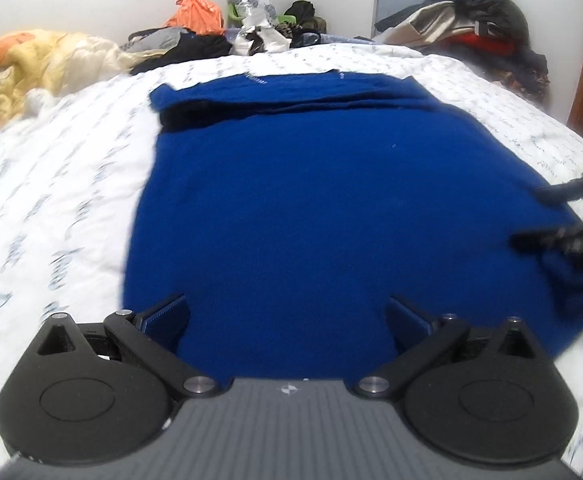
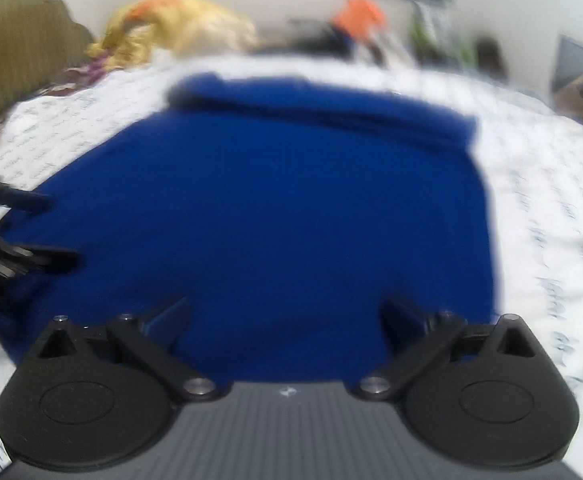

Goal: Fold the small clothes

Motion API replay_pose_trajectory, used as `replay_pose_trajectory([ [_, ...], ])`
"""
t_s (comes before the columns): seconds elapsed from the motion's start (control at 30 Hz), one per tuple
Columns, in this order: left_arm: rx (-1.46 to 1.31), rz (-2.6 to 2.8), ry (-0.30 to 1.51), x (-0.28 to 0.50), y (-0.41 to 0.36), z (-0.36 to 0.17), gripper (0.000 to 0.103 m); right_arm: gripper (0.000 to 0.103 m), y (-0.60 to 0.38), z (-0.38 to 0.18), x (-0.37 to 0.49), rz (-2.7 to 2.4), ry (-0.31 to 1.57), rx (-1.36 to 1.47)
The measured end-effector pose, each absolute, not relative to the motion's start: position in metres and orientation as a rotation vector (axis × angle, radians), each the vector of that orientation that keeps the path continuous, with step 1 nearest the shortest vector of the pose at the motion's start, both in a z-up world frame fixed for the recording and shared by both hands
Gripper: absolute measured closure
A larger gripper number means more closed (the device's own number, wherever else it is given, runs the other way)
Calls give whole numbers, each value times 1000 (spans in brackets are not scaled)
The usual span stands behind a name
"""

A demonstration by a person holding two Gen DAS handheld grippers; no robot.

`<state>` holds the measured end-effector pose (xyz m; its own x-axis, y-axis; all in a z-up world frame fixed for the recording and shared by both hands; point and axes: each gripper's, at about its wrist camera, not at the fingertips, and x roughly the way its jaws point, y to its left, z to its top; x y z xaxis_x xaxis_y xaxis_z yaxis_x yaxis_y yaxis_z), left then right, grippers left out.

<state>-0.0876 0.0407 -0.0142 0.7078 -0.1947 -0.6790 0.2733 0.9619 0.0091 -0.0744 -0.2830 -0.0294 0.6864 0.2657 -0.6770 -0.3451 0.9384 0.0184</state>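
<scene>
Basically both grippers, left gripper (image 1: 286, 316) and right gripper (image 2: 285, 316), hover jaws apart over the near hem of the flat-spread blue garment (image 1: 311, 208) on the white bedsheet (image 1: 51, 200), likely lining up a fold.

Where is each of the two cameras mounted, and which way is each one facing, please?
Left wrist view: rides the left claw, facing across the blue garment towards the far wall; own open fingers frame the bottom, the right claw enters at right.
Right wrist view: rides the right claw, facing the same way, blurred; the left claw enters at left.
Shared: the garment, the white bedsheet, the yellow quilt, and the other claw.
</scene>
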Motion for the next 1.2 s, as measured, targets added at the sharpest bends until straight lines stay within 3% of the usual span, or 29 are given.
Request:
replay_pose_trajectory([
  [0.2,120,-253,757,-96,30,-13,0,0,-266,-10,-71,386,741,-112],
  [0.33,128,-273,775,-98,38,-12,0,0,-275,-26,-78,437,740,-146],
  [0.43,134,-266,758,-82,48,3,0,0,-287,-16,-65,445,837,-154],
  [0.67,71,-205,568,59,34,36,0,0,-302,41,52,334,597,-79],
  [0.8,68,-185,549,153,12,34,1,0,-289,38,159,316,622,57],
  [0.93,93,-128,713,229,4,2,4,0,-277,18,237,264,709,50],
  [1.0,80,-140,741,238,14,-19,0,0,-277,-9,253,241,810,-25],
  [1.07,67,-177,709,231,24,-24,0,0,-280,-22,225,288,693,-103],
  [1.2,74,-166,708,237,22,-25,0,0,-300,-26,209,319,673,-40],
])
